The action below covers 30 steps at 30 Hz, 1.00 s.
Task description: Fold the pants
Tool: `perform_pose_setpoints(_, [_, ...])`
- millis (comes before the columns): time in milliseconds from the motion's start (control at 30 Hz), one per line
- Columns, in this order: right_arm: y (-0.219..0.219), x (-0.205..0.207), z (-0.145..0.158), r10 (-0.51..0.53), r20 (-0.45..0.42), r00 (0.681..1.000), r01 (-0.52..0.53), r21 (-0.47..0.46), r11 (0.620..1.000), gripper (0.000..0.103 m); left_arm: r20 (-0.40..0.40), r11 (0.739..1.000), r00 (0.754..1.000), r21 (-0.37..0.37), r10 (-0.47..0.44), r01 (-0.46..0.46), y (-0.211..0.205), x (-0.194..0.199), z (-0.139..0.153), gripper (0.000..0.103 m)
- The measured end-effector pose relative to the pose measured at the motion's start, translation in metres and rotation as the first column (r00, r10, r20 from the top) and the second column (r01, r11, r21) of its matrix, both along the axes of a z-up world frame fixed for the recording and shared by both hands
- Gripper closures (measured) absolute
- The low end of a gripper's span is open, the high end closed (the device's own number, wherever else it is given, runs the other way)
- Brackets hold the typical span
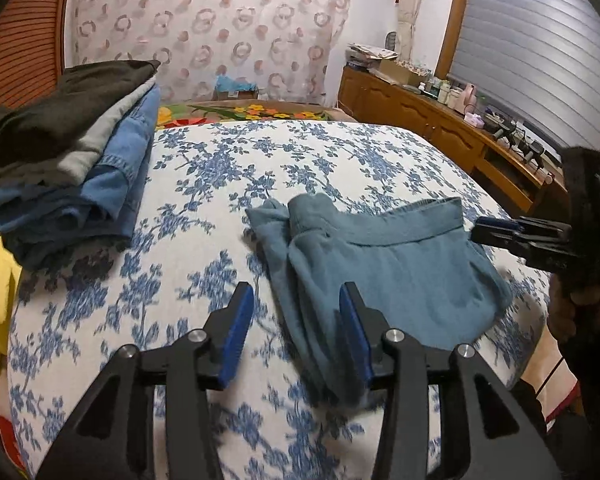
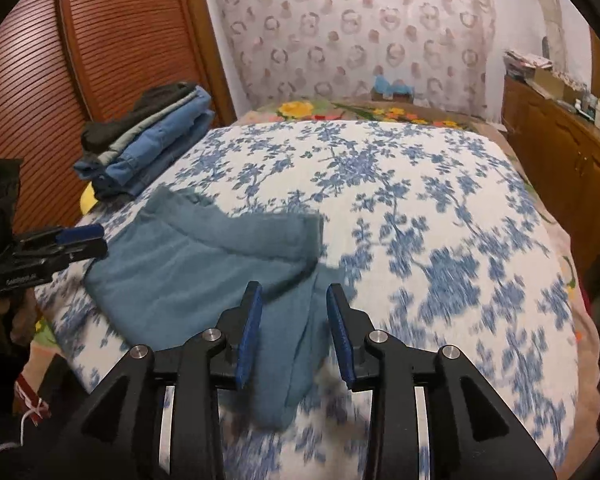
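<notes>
The folded teal-blue fleece pants (image 1: 384, 276) lie on the floral bedspread (image 1: 204, 184), just ahead of both spread, empty grippers: left gripper (image 1: 296, 300), right gripper (image 2: 294, 300).

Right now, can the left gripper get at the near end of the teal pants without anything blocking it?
Probably yes. The left gripper is open and empty, with the teal pants lying flat on the floral bedspread just beyond its fingertips. Nothing lies between them; the stack of folded clothes sits well aside.
</notes>
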State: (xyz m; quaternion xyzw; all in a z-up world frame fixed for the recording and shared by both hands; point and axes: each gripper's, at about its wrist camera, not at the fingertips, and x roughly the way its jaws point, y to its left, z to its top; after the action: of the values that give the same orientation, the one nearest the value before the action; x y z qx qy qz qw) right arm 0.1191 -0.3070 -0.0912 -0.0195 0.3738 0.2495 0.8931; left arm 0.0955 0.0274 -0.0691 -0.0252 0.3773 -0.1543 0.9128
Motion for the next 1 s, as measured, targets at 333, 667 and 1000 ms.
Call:
perform_pose_setpoints(333, [0.02,0.047,-0.008,0.019,-0.06,0.998,-0.019,-0.003,1.0,0.092,-0.001,1.0,1.0,0.023,-0.002,0.002,-0.013,0.03,-0.003,0.06])
perform_pose_setpoints(667, [0.021,0.053,-0.005,-0.028,-0.019,0.999,0.027,-0.016,0.999,0.096,-0.028,0.999,0.999,0.035,0.018,-0.017,-0.013,0.048,-0.014,0.06])
perform_pose_setpoints(1000, [0.004,0.032,-0.001,-0.057,-0.017,0.998,0.057,-0.028,0.998,0.06,-0.056,1.0,0.998,0.02,0.021,-0.02,-0.011,0.051,-0.02,0.058])
